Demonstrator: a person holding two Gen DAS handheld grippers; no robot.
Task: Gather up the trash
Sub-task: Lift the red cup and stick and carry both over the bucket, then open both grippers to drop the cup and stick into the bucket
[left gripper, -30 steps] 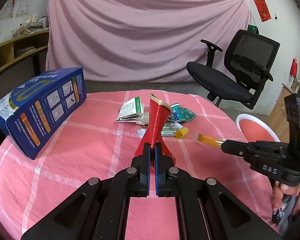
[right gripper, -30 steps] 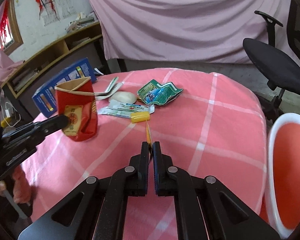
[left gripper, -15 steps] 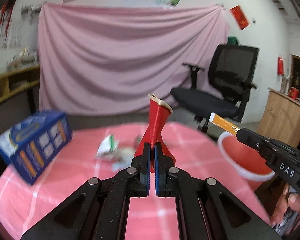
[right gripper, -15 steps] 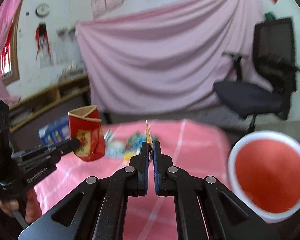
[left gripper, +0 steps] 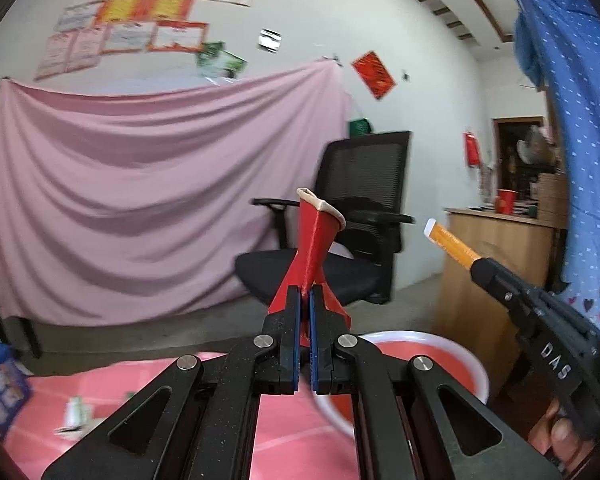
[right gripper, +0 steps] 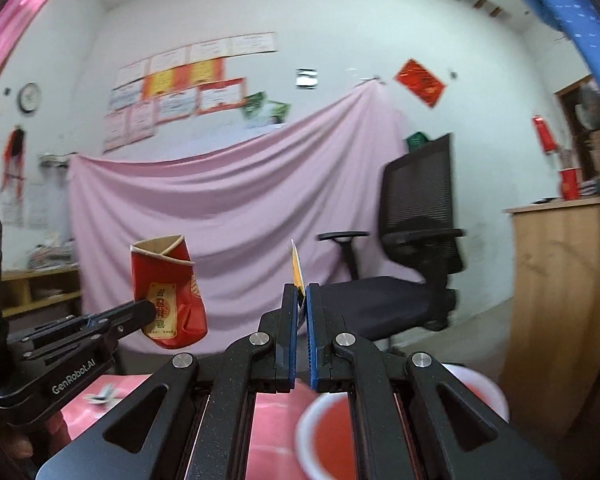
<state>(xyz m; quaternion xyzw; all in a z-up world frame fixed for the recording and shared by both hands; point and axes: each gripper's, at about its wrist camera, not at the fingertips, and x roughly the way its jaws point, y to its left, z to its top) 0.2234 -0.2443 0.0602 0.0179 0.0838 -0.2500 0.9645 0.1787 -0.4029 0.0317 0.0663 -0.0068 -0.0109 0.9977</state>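
Below both grippers, the red basin (left gripper: pixel 452 356) sits beside the table (left gripper: pixel 100 408). Left gripper (left gripper: pixel 306 300) clamps the crushed red cup (left gripper: pixel 314 240); right gripper (right gripper: pixel 300 300) pinches the orange strip (right gripper: pixel 297 268). Released off-centre, either light scrap could flutter past the rim.

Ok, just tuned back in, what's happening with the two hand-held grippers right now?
Both are loaded and held up in the air. The left hand-held gripper is shut on a crushed red paper cup. The right hand-held gripper is shut on a thin orange strip. A red bin with a white rim sits just below and ahead of them, beside the pink table. Nothing is dropped in yet; some litter is blurred on the table.
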